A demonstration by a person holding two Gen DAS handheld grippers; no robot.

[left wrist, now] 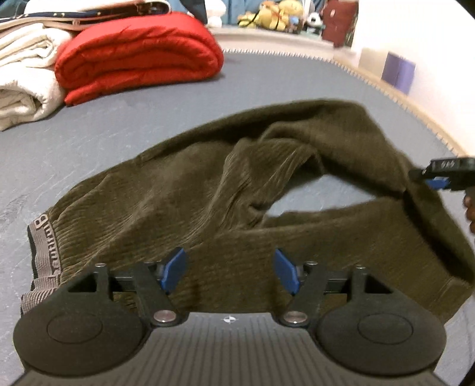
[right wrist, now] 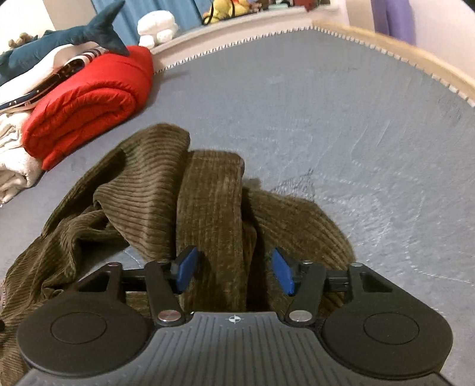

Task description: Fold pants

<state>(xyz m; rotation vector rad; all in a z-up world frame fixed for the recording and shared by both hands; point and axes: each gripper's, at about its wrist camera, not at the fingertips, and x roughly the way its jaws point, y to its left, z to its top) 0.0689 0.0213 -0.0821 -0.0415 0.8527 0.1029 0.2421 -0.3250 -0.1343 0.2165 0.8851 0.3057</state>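
Blue pads of the left tool (left wrist: 230,271) stood apart at the bottom of the left wrist view, hovering over the pants (left wrist: 207,190) with cloth showing in the gap between them but neither pad pressing on it. Those olive corduroy pants lay spread across the grey bed (left wrist: 118,130), filling the middle of the frame. Their waistband (left wrist: 41,246), grey with lettering, sat at the lower left, and the legs ran off toward the right, parted around a small patch of bare bed near the centre. At the right edge, the right tool (left wrist: 439,175) hung beside a raised fold of the far leg, with part of a hand (left wrist: 469,207) just below it.

From the right wrist view, the right tool (right wrist: 234,271) also had its pads apart. A ribbed band of the pants (right wrist: 213,207) ran up between them from the bottom of the frame, lying loose in the gap and gripped by neither pad. Around it the cloth was bunched in rumpled folds, reaching toward the lower left corner. Bare grey bed (right wrist: 356,133) filled the right and upper centre.

Well apart from the pants, a folded red blanket (left wrist: 139,56) lay at the upper left of the left view, touching a pile of white towels (left wrist: 26,86) beside it. In the right view a blue plush shark (right wrist: 68,32) rested on top of that pile, and blurred soft toys (left wrist: 273,14) lined the ledge beyond the bed.
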